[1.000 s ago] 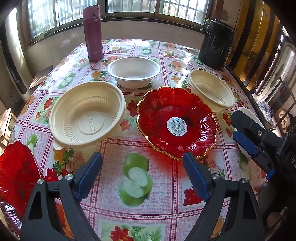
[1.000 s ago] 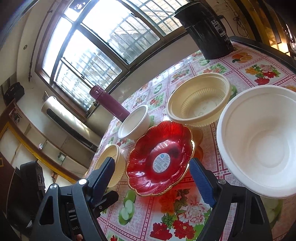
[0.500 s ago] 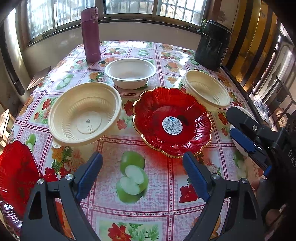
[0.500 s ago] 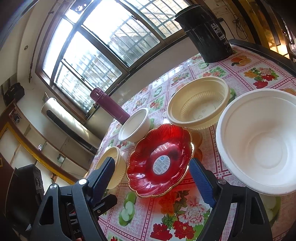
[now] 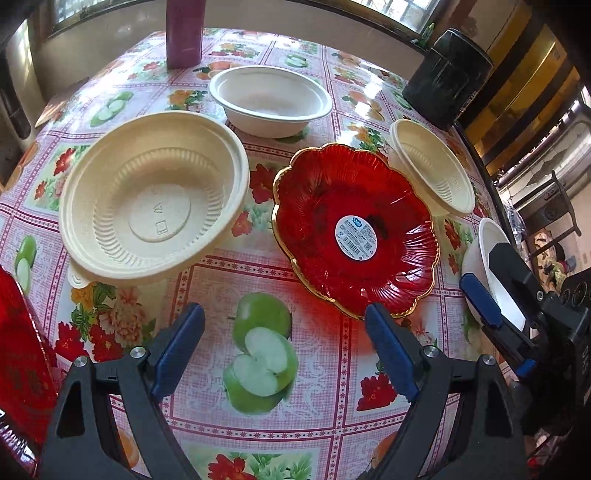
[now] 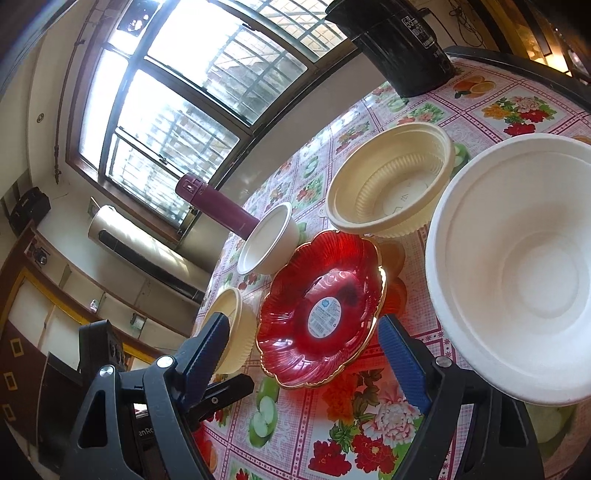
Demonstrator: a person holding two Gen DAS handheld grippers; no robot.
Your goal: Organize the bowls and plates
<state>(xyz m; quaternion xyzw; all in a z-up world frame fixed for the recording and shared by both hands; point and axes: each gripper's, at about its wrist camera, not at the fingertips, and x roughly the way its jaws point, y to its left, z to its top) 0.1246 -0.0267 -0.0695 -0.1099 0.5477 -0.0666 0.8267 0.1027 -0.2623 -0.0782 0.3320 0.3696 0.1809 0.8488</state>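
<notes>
A red scalloped plate (image 5: 354, 229) with a gold rim and a round sticker lies mid-table. My left gripper (image 5: 282, 317) hovers open just short of its near edge, over a printed apple, with nothing between the fingers. A large cream bowl (image 5: 155, 195) stands to the left of the plate, a white bowl (image 5: 269, 99) behind it, and a smaller cream bowl (image 5: 432, 170) to its right. My right gripper (image 6: 303, 325) is open and empty, facing the same red plate (image 6: 321, 306). A big white bowl (image 6: 517, 266) sits close on its right.
A second red plate (image 5: 18, 350) lies at the table's left edge. A purple flask (image 5: 184, 33) and a black kettle (image 5: 447, 77) stand at the far side. The table is covered by a flowered oilcloth (image 5: 258, 280). Windows lie beyond.
My left gripper has moved forward and tipped further down, so the table and dishes look closer. The right gripper has stayed almost still. Both remain open.
</notes>
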